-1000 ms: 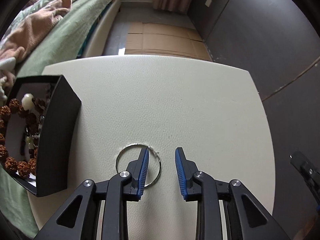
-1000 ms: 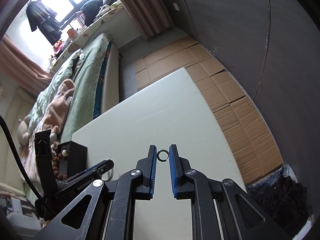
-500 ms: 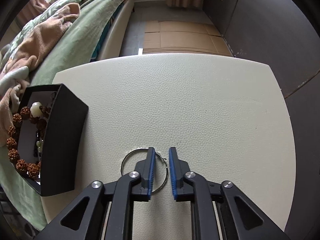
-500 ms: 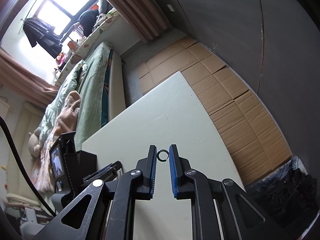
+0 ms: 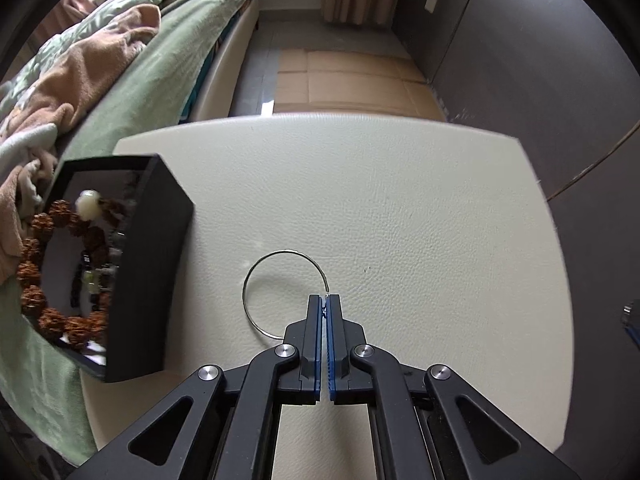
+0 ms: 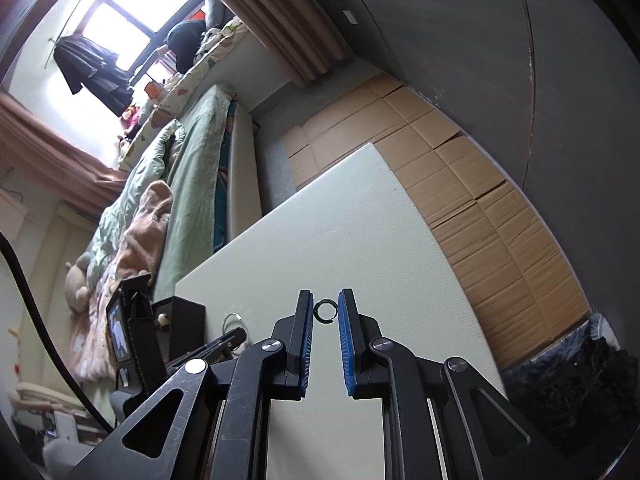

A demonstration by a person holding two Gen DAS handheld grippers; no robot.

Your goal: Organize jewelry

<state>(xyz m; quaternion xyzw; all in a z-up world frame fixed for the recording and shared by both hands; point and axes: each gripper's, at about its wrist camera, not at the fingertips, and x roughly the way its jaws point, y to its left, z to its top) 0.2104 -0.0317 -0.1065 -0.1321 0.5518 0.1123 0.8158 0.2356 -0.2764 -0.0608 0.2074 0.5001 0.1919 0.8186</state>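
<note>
Holding brown and pale beads, black box (image 5: 156,264) sits on table (image 5: 400,208).

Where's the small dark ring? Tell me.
In the right wrist view, the ring sits pinched between the right gripper's blue pads, held above the white table.

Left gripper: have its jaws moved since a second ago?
Yes. The left gripper was open astride the hoop earring; it has shut on the wire, table showing no gap between.

Cream table (image 5: 400,200), black box (image 5: 156,264) – brown beads (image 5: 40,224), silver hoop (image 5: 256,272).
</note>
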